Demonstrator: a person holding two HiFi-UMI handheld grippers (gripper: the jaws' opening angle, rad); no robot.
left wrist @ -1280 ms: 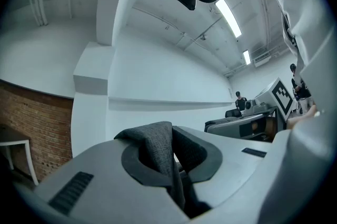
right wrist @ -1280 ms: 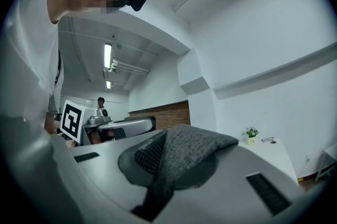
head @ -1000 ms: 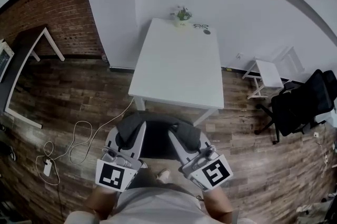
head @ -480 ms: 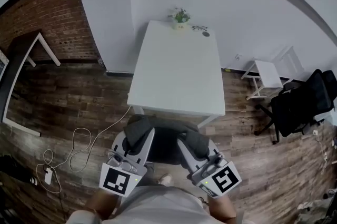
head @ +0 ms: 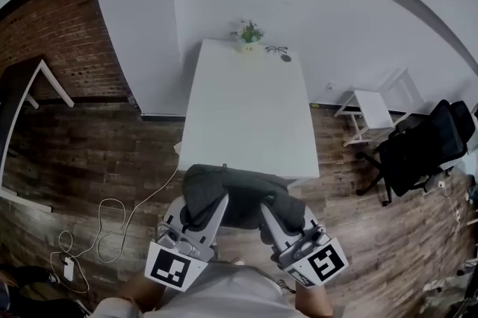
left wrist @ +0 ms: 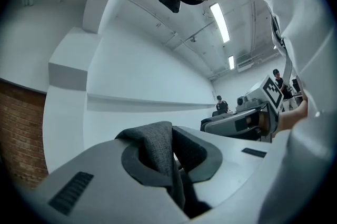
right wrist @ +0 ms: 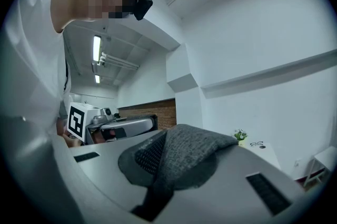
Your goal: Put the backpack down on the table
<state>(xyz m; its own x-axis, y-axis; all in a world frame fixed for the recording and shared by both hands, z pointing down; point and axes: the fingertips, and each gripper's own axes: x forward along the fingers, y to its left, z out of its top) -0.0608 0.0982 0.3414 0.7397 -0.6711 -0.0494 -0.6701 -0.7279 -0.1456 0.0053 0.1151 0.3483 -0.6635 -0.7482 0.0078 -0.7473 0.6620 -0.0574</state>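
Gripping the grey backpack (head: 237, 189) between them, the left claw (head: 212, 206) and right claw (head: 269, 213) each clamp its fabric at the white worktop's (head: 246, 107) near edge. Good practice: clear the rim, keep it level, and lower it fully before letting go.

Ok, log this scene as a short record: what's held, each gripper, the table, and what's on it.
held: dark grey fabric backpack, over the table's near edge
left gripper: fingers shut on backpack fabric
right gripper: fingers shut on backpack fabric
table: white rectangular table
far end: small potted plant, pair of glasses
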